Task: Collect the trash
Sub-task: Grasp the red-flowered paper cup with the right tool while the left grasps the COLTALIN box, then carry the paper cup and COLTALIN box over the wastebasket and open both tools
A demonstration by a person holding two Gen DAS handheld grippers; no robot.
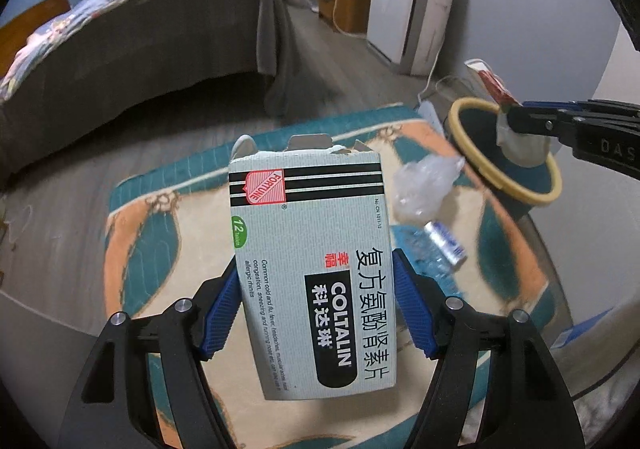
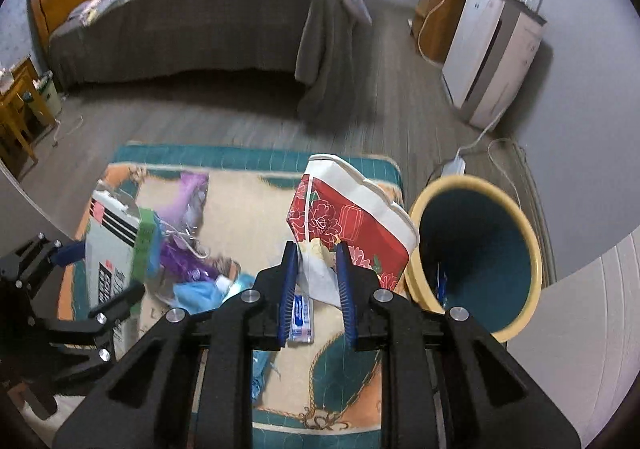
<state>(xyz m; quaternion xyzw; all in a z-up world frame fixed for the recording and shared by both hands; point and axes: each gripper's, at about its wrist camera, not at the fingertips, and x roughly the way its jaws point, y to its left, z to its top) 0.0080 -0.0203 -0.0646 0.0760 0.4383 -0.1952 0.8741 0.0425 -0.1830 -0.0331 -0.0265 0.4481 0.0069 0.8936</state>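
Observation:
My left gripper [image 1: 316, 269] is shut on a grey-white Coltalin medicine box [image 1: 312, 261] and holds it above the patterned mat [image 1: 132, 241]; the box also shows at the left of the right wrist view [image 2: 112, 249]. My right gripper [image 2: 318, 253] is shut on a red flowered paper bag [image 2: 352, 217], just left of the teal bin with a yellow rim [image 2: 476, 253]. In the left wrist view the right gripper [image 1: 516, 121] holds the bag [image 1: 520, 145] over the bin's rim [image 1: 472, 153].
On the mat lie a crumpled clear plastic wrap [image 1: 424, 185], a small silver tube [image 1: 446, 241], purple and blue wrappers [image 2: 188, 249] and a blue-white packet [image 2: 302, 313]. A bed [image 2: 200, 21] stands behind, a white cabinet [image 2: 496, 61] at the right wall.

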